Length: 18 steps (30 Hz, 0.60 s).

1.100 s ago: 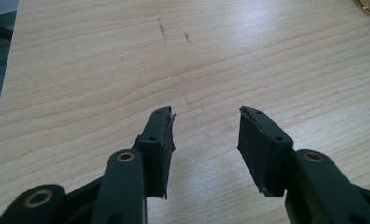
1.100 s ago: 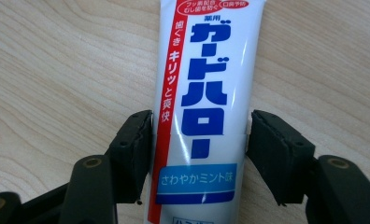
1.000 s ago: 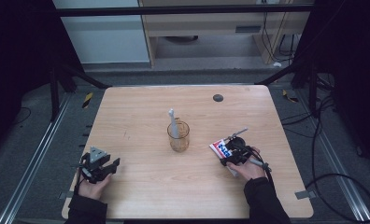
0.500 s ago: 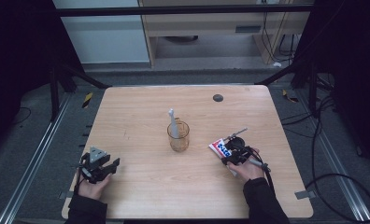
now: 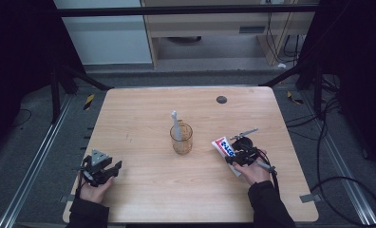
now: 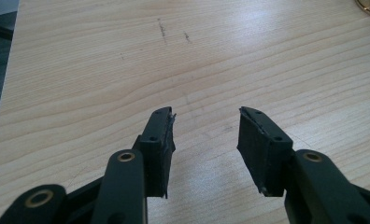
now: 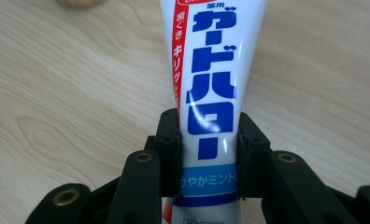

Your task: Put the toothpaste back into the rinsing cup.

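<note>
A white toothpaste tube (image 7: 211, 84) with blue and red lettering lies flat on the wooden table, right of centre (image 5: 222, 146). My right gripper (image 7: 209, 126) is shut on the toothpaste tube, one jaw pressed against each side of its lower part; in the high view the right gripper (image 5: 238, 154) sits at the tube's near end. My left gripper (image 6: 206, 116) is open over bare wood with nothing between its jaws, near the table's front left corner (image 5: 111, 168). A clear glass (image 5: 181, 140) stands mid-table with a white stick-like item (image 5: 175, 124) leaning inside it.
The wooden table (image 5: 143, 114) has a small dark round mark (image 5: 221, 99) near its far edge. A thin metal rod (image 5: 245, 133) juts up beside the right gripper. Cables trail on the floor to the right (image 5: 328, 142).
</note>
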### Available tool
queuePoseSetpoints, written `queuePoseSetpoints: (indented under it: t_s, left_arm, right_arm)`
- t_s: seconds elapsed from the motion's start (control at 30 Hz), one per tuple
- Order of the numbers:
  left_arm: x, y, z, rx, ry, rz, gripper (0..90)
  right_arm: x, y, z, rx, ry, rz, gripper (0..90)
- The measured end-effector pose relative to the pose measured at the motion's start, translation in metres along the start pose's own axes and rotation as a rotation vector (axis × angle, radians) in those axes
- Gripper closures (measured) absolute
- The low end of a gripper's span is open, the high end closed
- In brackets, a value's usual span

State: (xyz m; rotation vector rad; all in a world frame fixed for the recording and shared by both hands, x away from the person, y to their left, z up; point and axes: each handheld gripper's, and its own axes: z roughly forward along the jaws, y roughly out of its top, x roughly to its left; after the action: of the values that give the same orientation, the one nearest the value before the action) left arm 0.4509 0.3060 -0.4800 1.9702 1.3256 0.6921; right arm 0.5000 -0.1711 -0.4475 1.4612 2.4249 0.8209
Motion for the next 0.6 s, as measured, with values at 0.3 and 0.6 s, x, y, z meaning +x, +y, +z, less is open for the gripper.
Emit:
queuePoseSetpoints:
  t_s: [0.3, 0.6]
  left_arm:
    - [0.000, 0.000, -0.001, -0.003, 0.004, -0.002, 54.4]
    - [0.000, 0.000, -0.001, -0.006, 0.004, -0.002, 54.4]
  right_arm:
    - [0.005, 0.005, -0.020, -0.193, 0.018, 0.020, 67.8]
    - [0.009, 0.020, -0.039, -0.374, 0.005, 0.063, 67.9]
